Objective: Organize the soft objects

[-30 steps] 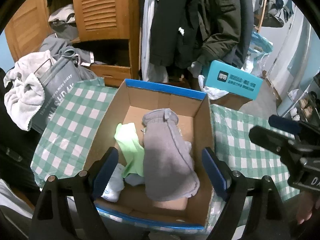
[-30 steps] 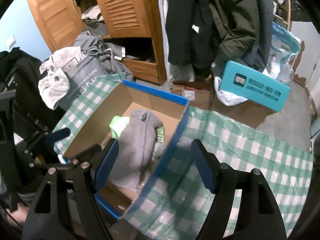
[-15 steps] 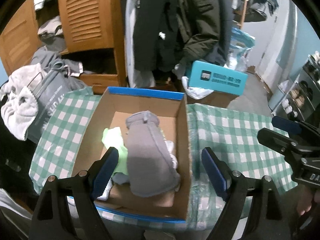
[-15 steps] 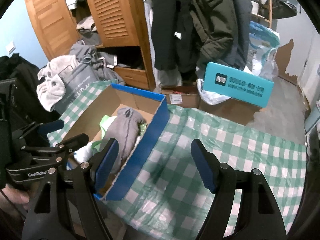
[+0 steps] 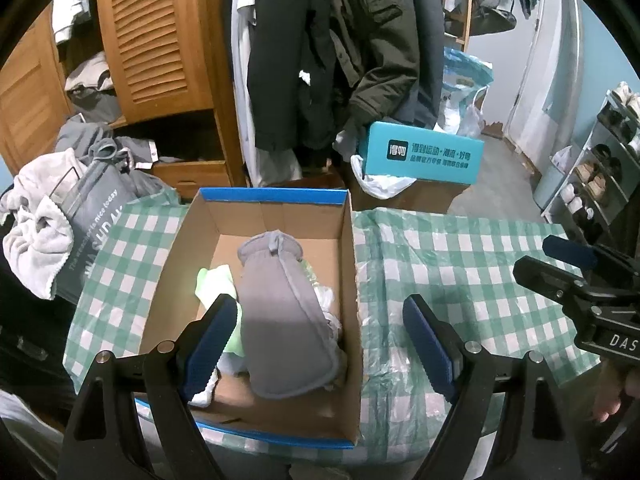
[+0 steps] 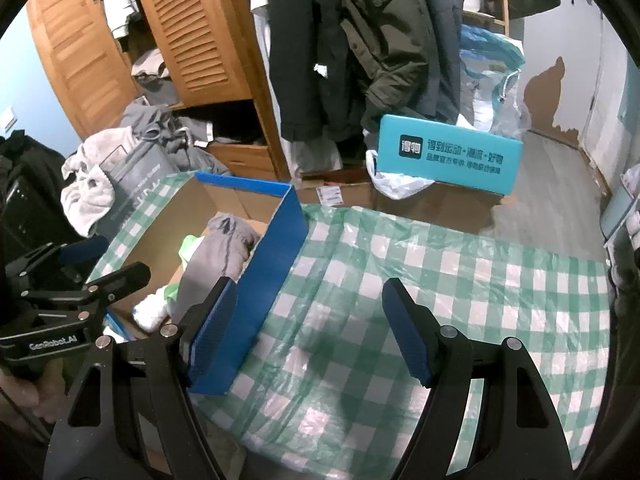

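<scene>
Ahead, beyond both wide-open, empty claws, left and right, hang coats; the box's blue wall stands between them, grey sock lying limp inside.

The left gripper body reads "GenRobot.AI". The right gripper body shows "DAS", cut off. The grey bag reads "nice today". The teal box carries Chinese characters.

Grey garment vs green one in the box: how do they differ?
The grey garment lies on top, stretched along the cardboard box and almost fully in view; the green garment sits lower at its side, partly tucked under it. Grey looks thick and fleecy with a stitched seam; green is a bright, crumpled bunch. Grey shows far more area than green. Both are soft items resting loose inside the box, with neither gripper touching them.
</scene>
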Motion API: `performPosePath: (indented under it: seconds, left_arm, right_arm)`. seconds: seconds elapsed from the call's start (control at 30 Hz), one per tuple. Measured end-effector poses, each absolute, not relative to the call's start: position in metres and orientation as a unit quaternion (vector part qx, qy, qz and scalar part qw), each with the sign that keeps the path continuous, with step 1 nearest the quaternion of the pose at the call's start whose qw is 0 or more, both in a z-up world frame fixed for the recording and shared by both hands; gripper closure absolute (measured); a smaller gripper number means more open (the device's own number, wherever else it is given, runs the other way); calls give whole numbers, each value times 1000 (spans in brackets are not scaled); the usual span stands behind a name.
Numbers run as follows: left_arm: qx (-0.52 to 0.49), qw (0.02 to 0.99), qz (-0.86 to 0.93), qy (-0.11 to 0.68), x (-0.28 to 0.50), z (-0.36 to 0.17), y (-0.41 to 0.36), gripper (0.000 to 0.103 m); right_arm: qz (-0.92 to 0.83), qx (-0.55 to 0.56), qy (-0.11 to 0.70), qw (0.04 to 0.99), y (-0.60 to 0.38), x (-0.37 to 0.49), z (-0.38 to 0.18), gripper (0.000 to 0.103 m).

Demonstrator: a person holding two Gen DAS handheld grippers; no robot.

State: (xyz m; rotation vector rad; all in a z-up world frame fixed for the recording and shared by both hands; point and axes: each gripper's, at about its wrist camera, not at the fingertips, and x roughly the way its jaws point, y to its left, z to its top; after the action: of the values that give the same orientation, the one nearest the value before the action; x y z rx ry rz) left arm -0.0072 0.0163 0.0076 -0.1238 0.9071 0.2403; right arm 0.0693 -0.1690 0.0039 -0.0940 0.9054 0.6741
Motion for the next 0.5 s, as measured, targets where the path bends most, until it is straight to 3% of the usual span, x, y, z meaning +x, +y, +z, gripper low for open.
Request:
performPosePath:
  seconds: [0.5]
  left_arm:
    - [-57,889,121,438,-6,6,13,17]
  right_arm:
    - [320,-45,432,842,-172,67,3,28]
